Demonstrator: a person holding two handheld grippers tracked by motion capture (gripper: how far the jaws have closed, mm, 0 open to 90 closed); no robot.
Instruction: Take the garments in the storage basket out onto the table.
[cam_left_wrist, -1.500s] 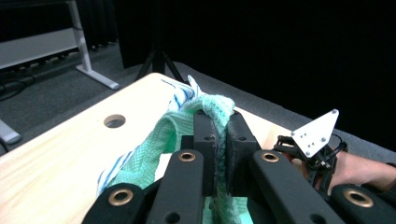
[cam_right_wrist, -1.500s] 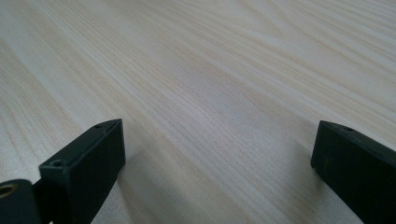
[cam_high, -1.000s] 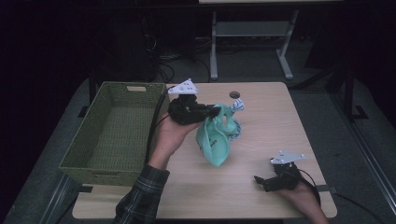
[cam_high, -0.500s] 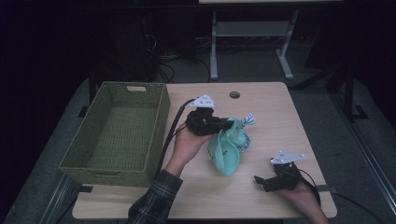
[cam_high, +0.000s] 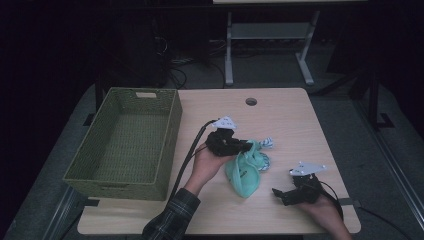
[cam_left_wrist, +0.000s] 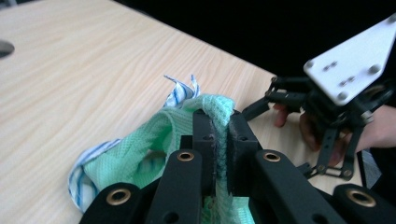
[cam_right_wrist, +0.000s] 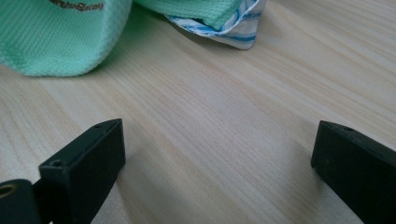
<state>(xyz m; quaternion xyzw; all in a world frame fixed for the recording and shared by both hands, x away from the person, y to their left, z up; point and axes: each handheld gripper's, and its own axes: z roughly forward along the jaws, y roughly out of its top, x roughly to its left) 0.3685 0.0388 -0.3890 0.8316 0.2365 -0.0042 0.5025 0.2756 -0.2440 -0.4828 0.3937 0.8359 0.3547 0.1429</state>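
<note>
Garment (cam_high: 245, 170) of mint-green mesh knit, crumpled, with a blue-and-white striped piece (cam_high: 265, 145) attached at its far edge; it lies on the light wood table (cam_high: 280, 115) near the middle of the front half, its lower bulk resting on the surface and its upper fold lifted. Small brown lettering shows on the green cloth in the right gripper view (cam_right_wrist: 77, 7), too cropped to read. Left gripper (cam_high: 237, 146): black, held in the person's left hand (cam_high: 207, 162), jaws pressed together on a fold of the green knit, which stands pinched between the two pads in the left gripper view (cam_left_wrist: 218, 126); a grey three-cornered plate sits on top and a dark cable trails toward the front edge. Right gripper (cam_high: 282, 195): black, held in the right hand (cam_high: 325, 212) near the table's front right corner, just beside the garment and apart from it, jaws spread wide over bare wood with nothing between them. Woven green basket (cam_high: 170, 145): rectangular, standing at the table's left side, well apart from the garment. Round cable hole (cam_high: 251, 101): in the tabletop toward the far edge. Plaid sleeve (cam_high: 172, 220): on the left forearm.
</note>
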